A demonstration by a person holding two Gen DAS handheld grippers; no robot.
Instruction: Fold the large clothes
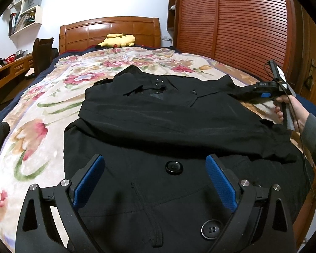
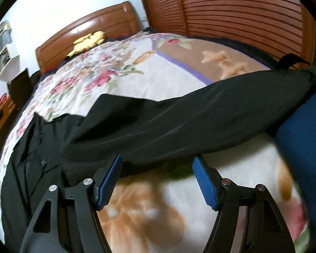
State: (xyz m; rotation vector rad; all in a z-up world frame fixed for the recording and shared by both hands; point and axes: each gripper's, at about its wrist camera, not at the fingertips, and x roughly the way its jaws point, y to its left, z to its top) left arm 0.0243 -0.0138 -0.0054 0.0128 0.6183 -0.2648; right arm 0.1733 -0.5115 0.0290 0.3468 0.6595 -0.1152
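Note:
A large black coat (image 1: pixel 162 122) lies face up on the floral blanket (image 1: pixel 42 109) of a bed, collar toward the headboard. One sleeve is folded across its chest. My left gripper (image 1: pixel 155 168) hovers open over the coat's lower front, with a big black button (image 1: pixel 173 167) between its blue pads and nothing gripped. The other sleeve (image 2: pixel 179 122) stretches out toward the bed's right edge. My right gripper (image 2: pixel 157 168) is open just short of that sleeve's near edge, with only blanket between its fingers. In the left wrist view the right gripper (image 1: pixel 257 92) is held by a hand (image 1: pixel 284 109) at the sleeve's end.
A yellow plush toy (image 1: pixel 118 40) lies against the wooden headboard (image 1: pixel 109 29). A slatted wooden wardrobe (image 1: pixel 231 21) stands along the bed's right side. A desk and dark chair (image 1: pixel 42 54) sit to the left, under wall shelves. A dark blue sheet (image 2: pixel 301 130) shows at the bed's right edge.

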